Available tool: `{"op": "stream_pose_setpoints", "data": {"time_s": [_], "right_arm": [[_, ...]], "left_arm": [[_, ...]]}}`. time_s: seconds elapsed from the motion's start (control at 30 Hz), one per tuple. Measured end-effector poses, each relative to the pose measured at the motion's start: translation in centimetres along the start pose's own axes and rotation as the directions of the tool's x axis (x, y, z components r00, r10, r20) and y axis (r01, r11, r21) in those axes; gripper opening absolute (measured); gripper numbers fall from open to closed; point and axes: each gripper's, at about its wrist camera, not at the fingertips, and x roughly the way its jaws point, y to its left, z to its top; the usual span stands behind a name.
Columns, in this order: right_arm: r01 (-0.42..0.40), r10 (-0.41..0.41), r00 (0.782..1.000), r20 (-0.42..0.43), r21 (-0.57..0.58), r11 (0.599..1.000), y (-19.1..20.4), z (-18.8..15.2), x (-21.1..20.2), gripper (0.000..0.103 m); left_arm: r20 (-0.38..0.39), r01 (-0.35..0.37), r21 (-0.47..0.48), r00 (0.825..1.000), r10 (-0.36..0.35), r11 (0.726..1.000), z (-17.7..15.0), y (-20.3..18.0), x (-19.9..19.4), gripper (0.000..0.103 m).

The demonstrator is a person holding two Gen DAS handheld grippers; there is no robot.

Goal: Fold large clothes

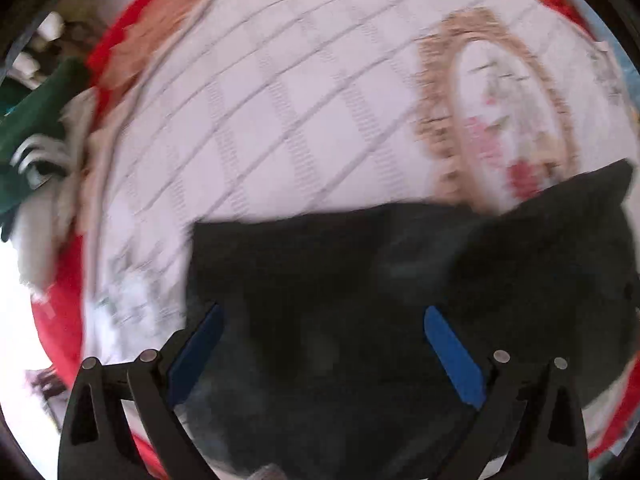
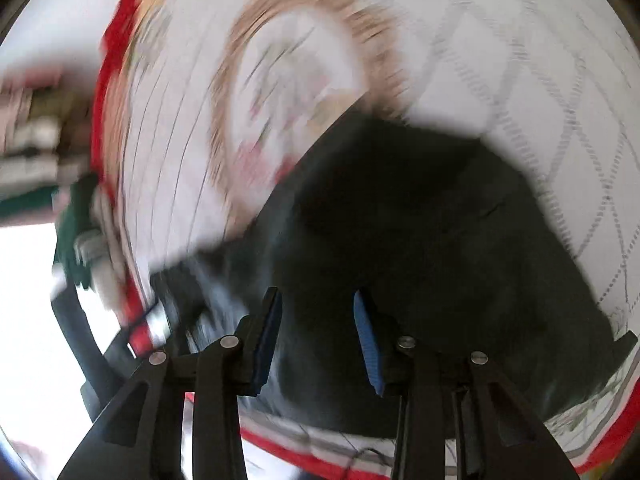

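A dark, almost black garment (image 1: 360,280) lies folded on a white quilted bedspread (image 1: 280,100) with a grey diamond pattern and red border. My left gripper (image 1: 322,312) is open wide above the garment, blue pads apart, nothing between them. In the right wrist view the same garment (image 2: 420,220) fills the lower middle. My right gripper (image 2: 318,300) is open with a narrower gap, hovering over the garment's near edge, holding nothing. Both views are motion-blurred.
A tan oval floral medallion (image 1: 496,92) decorates the bedspread beyond the garment; it also shows in the right wrist view (image 2: 296,60). A green and white cloth (image 1: 32,136) and cluttered items lie off the bed's left edge. Bright floor shows at left (image 2: 28,300).
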Motion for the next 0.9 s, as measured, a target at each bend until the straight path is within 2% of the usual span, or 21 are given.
{"op": "stream_pose_setpoints", "data": {"time_s": [0.07,0.13,0.2,0.27,0.37,0.4,0.43,0.47,0.5,0.57,0.63,0.7,0.8,0.87,0.9], "right_arm": [[0.111,-0.113,0.993,-0.039,-0.057,0.992,0.7,0.2,3.6,0.035],[0.154,-0.157,0.986,-0.051,-0.047,0.987,0.5,0.8,5.9,0.036],[0.176,-0.178,0.982,-0.06,-0.037,0.984,1.0,1.5,6.5,0.036],[0.196,-0.198,0.978,-0.063,-0.044,0.98,1.4,1.7,6.6,0.036],[0.158,-0.161,0.985,-0.06,-0.046,0.986,1.8,1.5,6.1,0.037],[0.102,-0.104,0.993,-0.05,-0.039,0.994,1.6,1.3,5.7,0.044],[-0.005,0.004,0.999,-0.04,-0.024,1.0,1.1,1.1,5.2,0.073],[-0.142,0.141,0.99,-0.029,-0.012,0.99,0.3,1.1,5.0,0.093],[-0.165,0.165,0.986,-0.017,-0.008,0.986,0.2,1.1,5.0,0.103],[-0.178,0.178,0.984,-0.021,-0.003,0.984,0.0,1.2,4.6,0.103],[-0.189,0.189,0.982,-0.022,0.003,0.982,-0.2,1.4,4.3,0.101],[-0.184,0.184,0.982,0.035,0.016,0.983,-1.8,0.1,2.1,0.091],[-0.16,0.146,0.976,0.162,0.074,0.984,-6.0,-3.7,-2.8,0.086],[-0.174,0.139,0.964,0.226,0.143,0.974,-10.2,-6.9,-4.6,0.073],[-0.188,0.131,0.956,0.262,0.205,0.96,-12.8,-9.0,-5.7,0.063]], "left_arm": [[-0.06,-0.03,-0.03,0.998,0.028,0.999,-0.9,2.1,2.1,0.103],[-0.112,-0.015,-0.076,0.994,0.006,0.997,-1.4,3.7,4.0,0.103],[-0.124,0.022,-0.125,0.992,-0.038,0.992,-1.3,4.9,5.0,0.103],[-0.127,0.013,-0.129,0.991,-0.03,0.992,-1.1,5.3,4.7,0.103],[-0.086,0.001,-0.095,0.996,-0.01,0.996,0.1,4.8,2.4,0.103],[-0.066,0.01,-0.087,0.998,-0.016,0.996,0.4,4.2,1.6,0.103],[-0.042,0.02,-0.073,0.999,-0.023,0.997,0.5,3.6,0.6,0.103],[-0.016,0.029,-0.052,0.999,-0.03,0.998,0.5,2.7,-0.5,0.103],[-0.002,0.036,-0.04,0.999,-0.036,0.999,0.3,1.8,-1.0,0.103],[0.023,0.051,-0.017,0.998,-0.05,0.999,0.0,0.0,-1.8,0.103],[0.009,0.052,0.004,0.999,-0.052,0.999,-0.3,-1.2,-1.6,0.103],[0.006,0.057,0.005,0.998,-0.057,0.998,-0.4,-3.0,-0.9,0.103],[0.019,0.086,0.008,0.996,-0.086,0.996,-0.6,-4.5,-2.2,0.103],[0.022,0.088,0.041,0.996,-0.089,0.995,-0.5,-6.3,-2.5,0.103],[0.017,0.087,0.06,0.996,-0.089,0.994,-0.5,-7.4,-2.4,0.103]]}}
